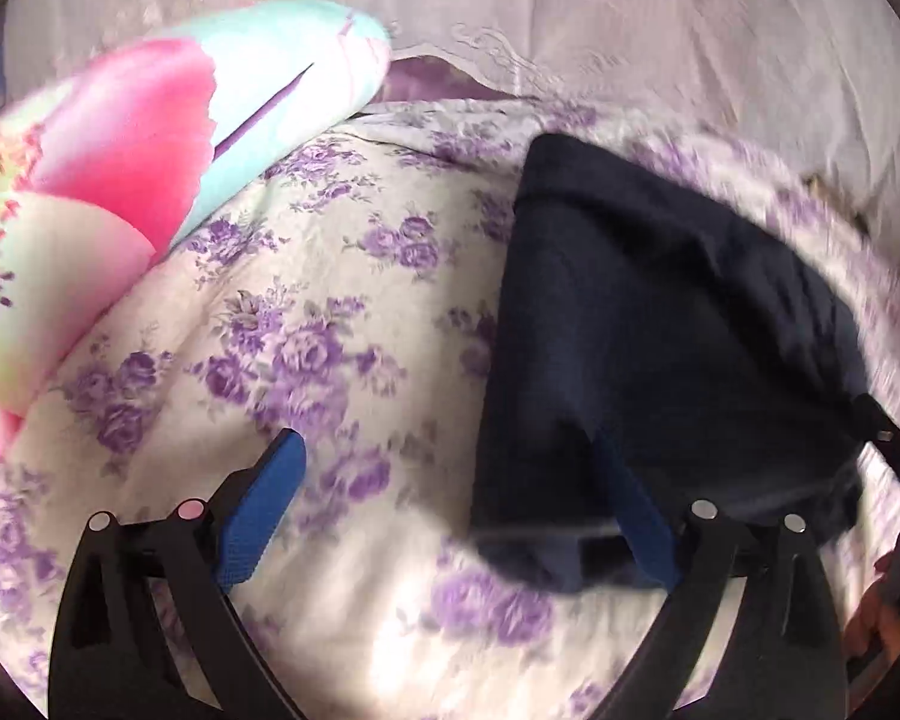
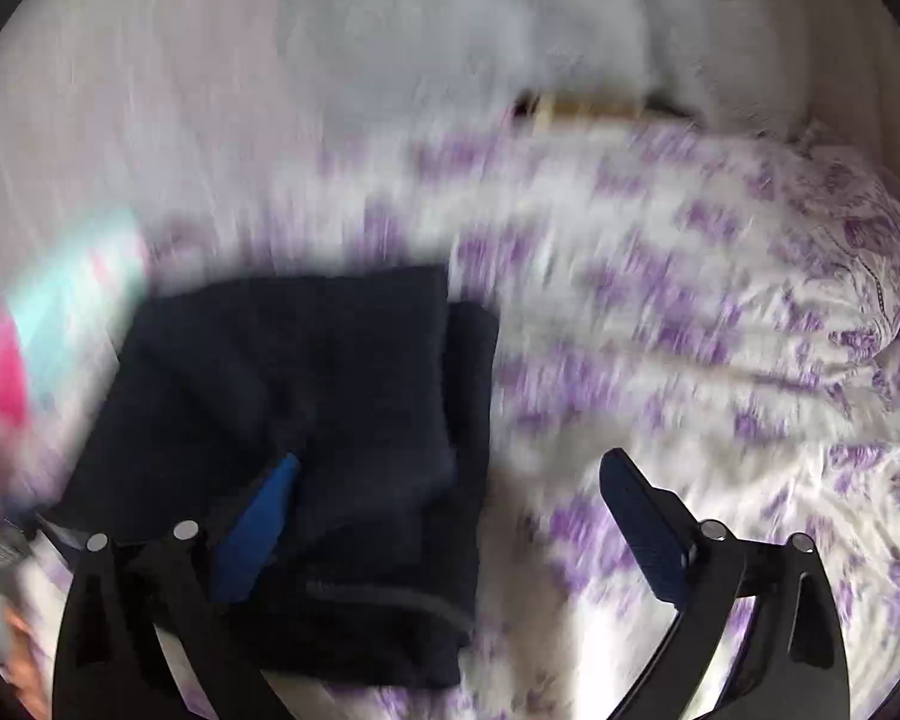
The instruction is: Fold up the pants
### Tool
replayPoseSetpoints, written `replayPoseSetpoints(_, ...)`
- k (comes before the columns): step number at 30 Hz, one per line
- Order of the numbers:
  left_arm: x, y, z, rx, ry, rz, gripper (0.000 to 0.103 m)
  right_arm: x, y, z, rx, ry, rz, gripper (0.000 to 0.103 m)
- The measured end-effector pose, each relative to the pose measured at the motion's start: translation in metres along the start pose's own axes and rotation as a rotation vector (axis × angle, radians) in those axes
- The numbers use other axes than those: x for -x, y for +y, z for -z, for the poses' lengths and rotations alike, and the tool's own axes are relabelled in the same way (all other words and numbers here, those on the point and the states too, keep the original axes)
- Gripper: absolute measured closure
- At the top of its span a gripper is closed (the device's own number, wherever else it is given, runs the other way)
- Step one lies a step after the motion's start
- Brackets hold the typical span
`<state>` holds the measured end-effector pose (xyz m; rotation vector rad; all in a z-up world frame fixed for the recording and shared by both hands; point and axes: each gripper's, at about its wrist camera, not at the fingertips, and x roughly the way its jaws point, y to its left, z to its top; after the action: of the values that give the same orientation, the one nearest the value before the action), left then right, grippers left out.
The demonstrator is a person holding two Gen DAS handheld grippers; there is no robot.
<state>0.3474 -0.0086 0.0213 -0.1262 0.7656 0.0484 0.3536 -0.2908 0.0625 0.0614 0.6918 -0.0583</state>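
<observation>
Floral bedspread [image 1: 306, 324] bearing folded navy pants [image 1: 660, 324], soft, limp, light; my left claw [image 1: 450, 480] and right claw [image 2: 450, 486] gape empty; best pinched at the doubled hem edge.

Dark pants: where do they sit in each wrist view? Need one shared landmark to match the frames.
Left wrist: the dark pants fill the right half, lying folded on the floral bedspread.
Right wrist: the dark pants sit left of centre, low in the picture.
Shared landmark: the pink and turquoise pillow, upper left in the left view, at the far left edge in the right view.
</observation>
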Motion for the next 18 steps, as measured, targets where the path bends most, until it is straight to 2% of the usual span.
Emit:
replayPoseSetpoints(2, 0.013, -0.013, 0.01, -0.076, -0.027, -0.062, 0.009, 0.006, 0.001, 0.0, -0.003, -0.019, 0.019, 0.004)
replayPoseSetpoints(3, 0.023, -0.014, 0.011, -0.096, -0.051, -0.082, 0.004, 0.012, -0.001, 0.001, -0.018, -0.039, 0.029, 0.004)
replayPoseSetpoints(7, 0.057, -0.029, 0.042, -0.194, -0.091, -0.104, 0.005, 0.058, -0.003, 0.027, -0.088, -0.17, 0.064, 0.004)
replayPoseSetpoints(10, 0.099, -0.039, 0.065, -0.23, -0.21, -0.125, 0.005, 0.098, 0.012, 0.053, -0.034, -0.275, 0.082, 0.003)
replayPoseSetpoints(13, 0.138, -0.045, 0.09, -0.235, -0.295, -0.097, 0.005, 0.13, 0.025, 0.083, 0.021, -0.293, 0.121, 0.004)
replayPoseSetpoints(15, 0.157, -0.049, 0.103, -0.231, -0.325, -0.084, 0.005, 0.147, 0.026, 0.1, 0.022, -0.293, 0.093, 0.004)
replayPoseSetpoints(18, 0.173, -0.053, 0.115, -0.224, -0.369, -0.09, 0.005, 0.169, 0.014, 0.116, -0.044, -0.307, -0.014, 0.004)
